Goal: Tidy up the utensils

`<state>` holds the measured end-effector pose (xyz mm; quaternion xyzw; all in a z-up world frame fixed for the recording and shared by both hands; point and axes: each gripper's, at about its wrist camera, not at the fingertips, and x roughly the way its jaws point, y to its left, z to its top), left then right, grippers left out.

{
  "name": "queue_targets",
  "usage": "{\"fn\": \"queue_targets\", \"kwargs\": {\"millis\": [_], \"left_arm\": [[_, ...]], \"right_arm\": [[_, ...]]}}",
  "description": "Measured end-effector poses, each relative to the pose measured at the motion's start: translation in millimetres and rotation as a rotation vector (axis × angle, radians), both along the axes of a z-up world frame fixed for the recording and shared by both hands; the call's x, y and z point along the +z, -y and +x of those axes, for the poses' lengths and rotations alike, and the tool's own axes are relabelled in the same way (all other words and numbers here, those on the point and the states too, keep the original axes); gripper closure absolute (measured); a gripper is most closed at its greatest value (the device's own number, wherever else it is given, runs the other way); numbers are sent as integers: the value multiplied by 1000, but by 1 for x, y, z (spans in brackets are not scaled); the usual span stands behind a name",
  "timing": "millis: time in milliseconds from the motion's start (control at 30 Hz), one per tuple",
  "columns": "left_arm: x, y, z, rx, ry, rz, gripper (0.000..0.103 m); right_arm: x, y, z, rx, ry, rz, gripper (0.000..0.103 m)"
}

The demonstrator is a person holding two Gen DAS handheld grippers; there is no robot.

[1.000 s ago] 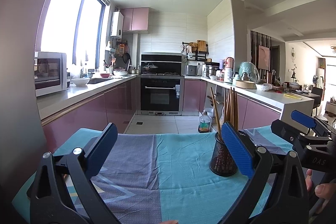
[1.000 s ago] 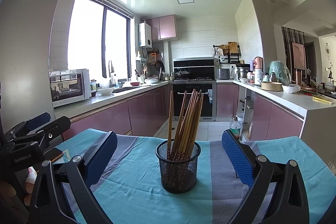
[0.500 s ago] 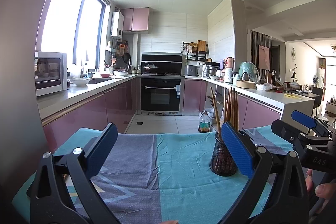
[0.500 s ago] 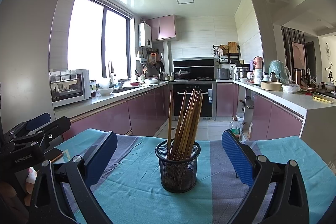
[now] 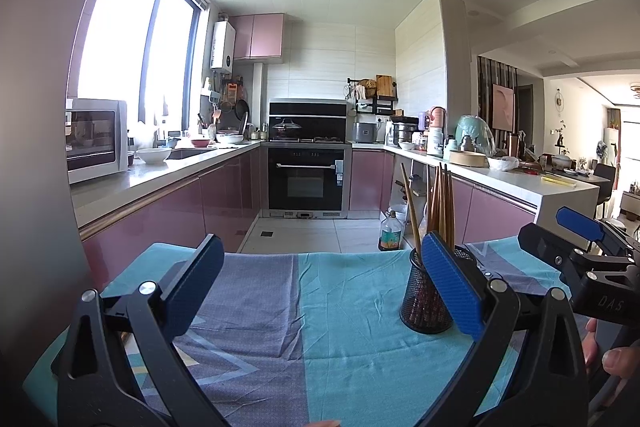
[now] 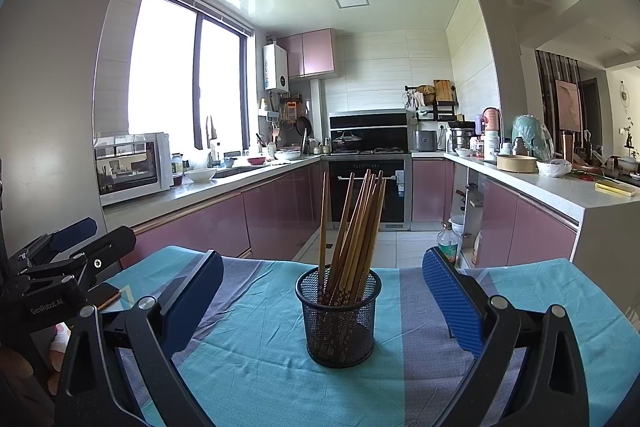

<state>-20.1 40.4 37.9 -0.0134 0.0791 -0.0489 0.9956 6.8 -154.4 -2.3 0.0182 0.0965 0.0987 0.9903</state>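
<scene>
In the right wrist view the left gripper (image 6: pixel 72 247) sits at lower left, jaws spread and empty. Frame centre holds the mesh holder (image 6: pixel 339 319) on the striped tablecloth (image 6: pixel 500 307), chopsticks (image 6: pixel 360 223) standing upright inside, apparently already gathered. The right gripper (image 6: pixel 322 297) brackets it, jaws wide, untouching.

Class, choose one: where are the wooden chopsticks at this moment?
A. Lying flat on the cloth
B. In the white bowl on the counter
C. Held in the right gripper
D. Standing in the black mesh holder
D: the chopsticks stand bunched in the black mesh holder, between the open right gripper.
</scene>
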Motion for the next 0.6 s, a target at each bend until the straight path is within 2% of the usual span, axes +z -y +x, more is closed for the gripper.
{"fn": "queue_targets", "kwargs": {"millis": [600], "left_arm": [[0,0,0,0,0,0,6]], "right_arm": [[-1,0,1,1,-3,3,7]]}}
